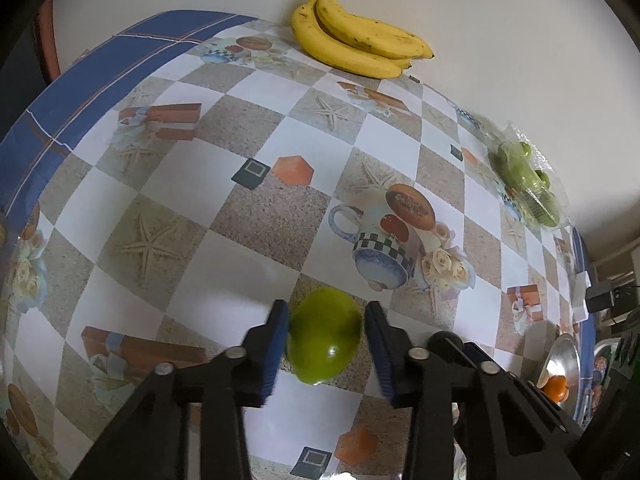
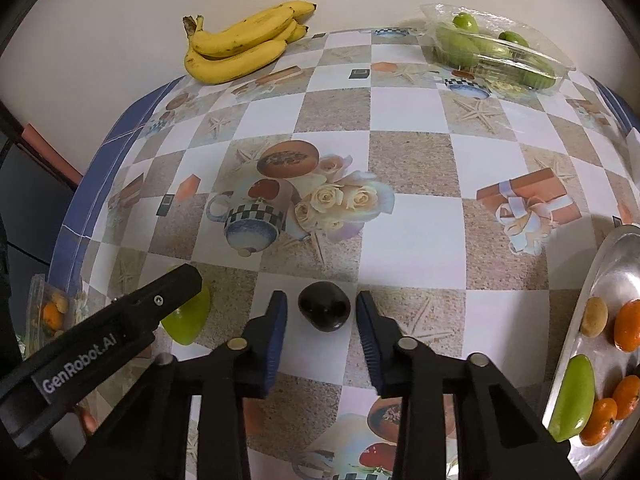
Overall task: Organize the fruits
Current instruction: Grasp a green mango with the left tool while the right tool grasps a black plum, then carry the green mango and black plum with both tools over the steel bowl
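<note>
A green round fruit (image 1: 323,336) lies on the patterned tablecloth between the fingers of my left gripper (image 1: 326,320), which is open around it with small gaps on both sides. It also shows in the right wrist view (image 2: 188,318), partly behind the left gripper. A dark, almost black fruit (image 2: 325,307) lies between the fingers of my right gripper (image 2: 321,306), which is open around it without touching. A silver tray (image 2: 612,280) at the right holds oranges (image 2: 628,325), a long green fruit (image 2: 573,398) and a small tan fruit (image 2: 594,317).
A bunch of bananas (image 1: 356,38) lies at the table's far edge by the wall. A clear plastic box of green fruits (image 2: 498,50) stands at the far right. A plastic packet with small orange fruits (image 2: 52,314) lies at the left table edge.
</note>
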`<state>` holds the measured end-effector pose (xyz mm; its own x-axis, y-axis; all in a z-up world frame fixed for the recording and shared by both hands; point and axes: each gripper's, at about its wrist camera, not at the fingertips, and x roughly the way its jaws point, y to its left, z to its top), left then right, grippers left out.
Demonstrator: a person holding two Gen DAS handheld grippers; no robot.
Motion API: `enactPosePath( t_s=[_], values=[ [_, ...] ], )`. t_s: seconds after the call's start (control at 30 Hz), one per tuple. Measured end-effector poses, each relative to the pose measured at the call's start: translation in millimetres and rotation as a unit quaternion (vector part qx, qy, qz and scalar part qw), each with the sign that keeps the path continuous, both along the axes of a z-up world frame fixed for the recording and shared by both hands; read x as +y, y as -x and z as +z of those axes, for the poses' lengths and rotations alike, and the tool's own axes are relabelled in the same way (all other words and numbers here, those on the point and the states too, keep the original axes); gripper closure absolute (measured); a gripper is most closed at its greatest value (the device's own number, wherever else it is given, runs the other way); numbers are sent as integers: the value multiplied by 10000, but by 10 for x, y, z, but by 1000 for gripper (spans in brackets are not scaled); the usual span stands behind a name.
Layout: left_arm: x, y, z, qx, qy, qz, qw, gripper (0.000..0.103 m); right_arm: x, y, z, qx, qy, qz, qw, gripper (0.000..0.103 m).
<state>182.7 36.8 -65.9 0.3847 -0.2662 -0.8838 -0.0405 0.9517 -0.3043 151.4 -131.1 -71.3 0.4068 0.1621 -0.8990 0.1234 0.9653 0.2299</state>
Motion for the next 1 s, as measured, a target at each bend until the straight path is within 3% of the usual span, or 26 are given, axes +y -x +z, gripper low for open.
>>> enactPosePath(
  t_s=[0.3,0.73,0.8,0.83,1.0],
  values=[
    [-17,12,9,-14,-45,-19,10000,63,-17,17,9,4,-62,-34,10000,76],
    [-72,150,331,-220,-115,-57,9997,67,-77,176,439,-284,46,-52,9996,76],
    [-79,189,399,-292,-133,-62,9995,77,-107,211,476,-285,51,-71,9996,76],
    [-80,204,424,-319,-130,-58,9994,89,-132,242,499,-295,46,-91,9995,76],
    [-74,251,536,-458,-79,-45,9989,89,-203,359,550,-288,47,-135,9995,76]
  ],
)
